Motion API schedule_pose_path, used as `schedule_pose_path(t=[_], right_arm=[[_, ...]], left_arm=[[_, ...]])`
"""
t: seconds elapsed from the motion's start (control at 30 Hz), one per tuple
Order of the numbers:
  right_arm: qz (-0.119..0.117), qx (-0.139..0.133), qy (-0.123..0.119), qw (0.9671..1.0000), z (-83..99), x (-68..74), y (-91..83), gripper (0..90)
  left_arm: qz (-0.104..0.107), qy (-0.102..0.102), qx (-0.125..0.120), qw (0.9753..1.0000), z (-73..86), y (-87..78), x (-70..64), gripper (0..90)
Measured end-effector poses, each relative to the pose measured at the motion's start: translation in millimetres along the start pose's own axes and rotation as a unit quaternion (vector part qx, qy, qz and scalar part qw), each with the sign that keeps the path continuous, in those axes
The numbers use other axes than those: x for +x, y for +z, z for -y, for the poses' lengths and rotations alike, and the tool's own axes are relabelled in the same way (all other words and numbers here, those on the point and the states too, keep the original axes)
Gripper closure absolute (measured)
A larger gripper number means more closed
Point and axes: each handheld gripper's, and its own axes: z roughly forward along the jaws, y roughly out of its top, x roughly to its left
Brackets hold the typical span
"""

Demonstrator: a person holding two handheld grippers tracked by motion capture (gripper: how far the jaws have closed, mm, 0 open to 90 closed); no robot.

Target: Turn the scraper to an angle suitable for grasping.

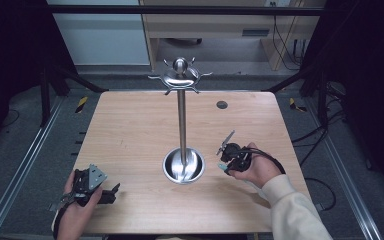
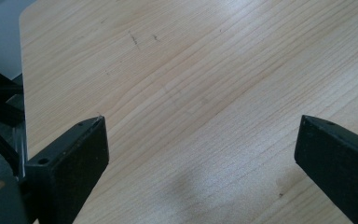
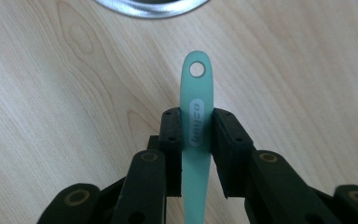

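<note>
Right tool [image 3: 196,126] pinches a pale green utensil handle [image 3: 196,93], jaws pressed against both flat sides just below the hanging hole [image 3: 197,69]; the handle tip with the hole stands clear above the jaws. In the high view the right tool [image 1: 228,151] sits low over the surface [image 1: 130,125], just right of the steel stand's round base [image 1: 183,166]; the utensil's working end is hidden by the hand. Left tool [image 2: 200,154] is spread wide over bare wood, nothing between the jaws; in the high view it [image 1: 111,192] rests near the front left corner, well apart from the stand. The stand's pole [image 1: 181,120] rises to a crown of hooks [image 1: 180,77], all bare as far as can be seen. Judged step: carry the handle up and thread the hole over one hook. To do it well: keep the pinch firm and below the hole so the jaws do not block the hook; lift clear of the base before moving inward; pick a hook on the near right side; turn the handle so the hole faces the hook tip squarely; lower gently until the hook bears the weight, then ease the jaws apart. The stand looks top-heavy and narrow, so sideways pushes on the pole could rock it; the idle left tool could steady the base if needed.
</note>
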Motion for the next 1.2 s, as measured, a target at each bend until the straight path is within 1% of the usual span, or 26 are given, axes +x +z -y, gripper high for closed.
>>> schedule_pose_path(t=[0.03,0.13,0.17,0.23,0.27,0.3,0.33,0.37,0.43,0.5,0.63,0.67,0.7,0.73,0.87,0.93,1.0,1.03,1.2], right_arm=[[0.001,-0.006,-0.006,1.0,-0.5,-1.0,-3.4,74.4],[0.007,-0.015,0.003,0.9999,-2.3,-1.0,-13.6,74.4],[0.007,-0.015,0.003,0.9999,-2.3,-1.0,-13.6,74.4],[0.01,-0.022,0.002,0.9997,-2.9,-2.6,-19.3,74.4],[0.01,-0.025,0.009,0.9996,-3.2,-3.5,-24.5,74.4],[0.012,-0.032,0.002,0.9994,-2.9,-5.6,-26.4,74.4],[0.012,-0.032,0.002,0.9994,-2.9,-5.6,-26.4,74.4],[0.013,-0.037,0.006,0.9992,-2.6,-7.1,-31.7,74.4],[0.012,-0.042,0.011,0.999,-2.3,-7.5,-34.1,74.4],[0.013,-0.057,0.014,0.9982,-1.3,-9.9,-41.6,74.4],[0.006,-0.087,0.025,0.9959,0.9,-13.2,-51.5,74.4],[0.005,-0.092,0.025,0.9954,1.3,-14.0,-53.9,74.4],[0.005,-0.092,0.025,0.9954,1.3,-14.0,-53.9,74.4],[0.005,-0.101,0.026,0.9946,1.8,-15.1,-58.9,74.4],[0.007,-0.121,0.027,0.9923,2.2,-16.4,-69.2,74.4],[0.008,-0.126,0.026,0.9917,2.1,-16.5,-71.4,74.4],[0.013,-0.133,0.025,0.9908,1.6,-16.8,-78.4,74.3],[0.013,-0.133,0.025,0.9908,1.6,-16.8,-78.4,74.3],[0.014,-0.163,0.026,0.9862,-0.2,-16.6,-91.9,74.4]], left_arm=[[0.001,0.002,0.001,1.0,0.0,-0.2,0.4,2.6],[0.001,0.0,0.0,1.0,0.0,-0.1,0.4,2.6],[0.001,-0.001,-0.001,1.0,0.0,-0.1,0.4,2.6],[0.001,0.0,0.0,1.0,0.1,-0.1,0.4,2.6],[0.001,0.0,-0.001,1.0,0.1,-0.2,0.1,2.7],[0.001,-0.001,-0.001,1.0,0.1,-0.3,0.0,2.6],[0.001,-0.001,-0.001,1.0,0.1,-0.3,0.0,2.6],[0.0,-0.001,-0.002,1.0,0.2,-0.3,0.0,2.6],[0.001,-0.002,-0.001,1.0,0.1,-0.6,0.2,2.6],[0.001,-0.002,-0.002,1.0,0.2,-0.5,-0.1,2.6],[0.002,0.0,0.001,1.0,0.3,-0.3,0.1,2.6],[0.002,-0.003,-0.001,1.0,0.6,-0.3,-0.3,2.7],[0.002,-0.003,-0.001,1.0,0.6,-0.3,-0.3,2.6],[0.002,-0.003,-0.002,1.0,0.7,-0.4,-0.3,2.6],[0.002,-0.004,-0.003,1.0,0.7,-0.9,-0.5,2.6],[0.002,-0.001,-0.002,1.0,0.5,-1.4,-0.2,2.6],[0.002,-0.004,-0.003,1.0,1.2,-1.8,-0.5,2.8],[0.002,-0.004,-0.003,1.0,1.2,-1.8,-0.5,2.8],[0.001,-0.006,-0.001,1.0,2.4,-1.9,0.1,2.8]])
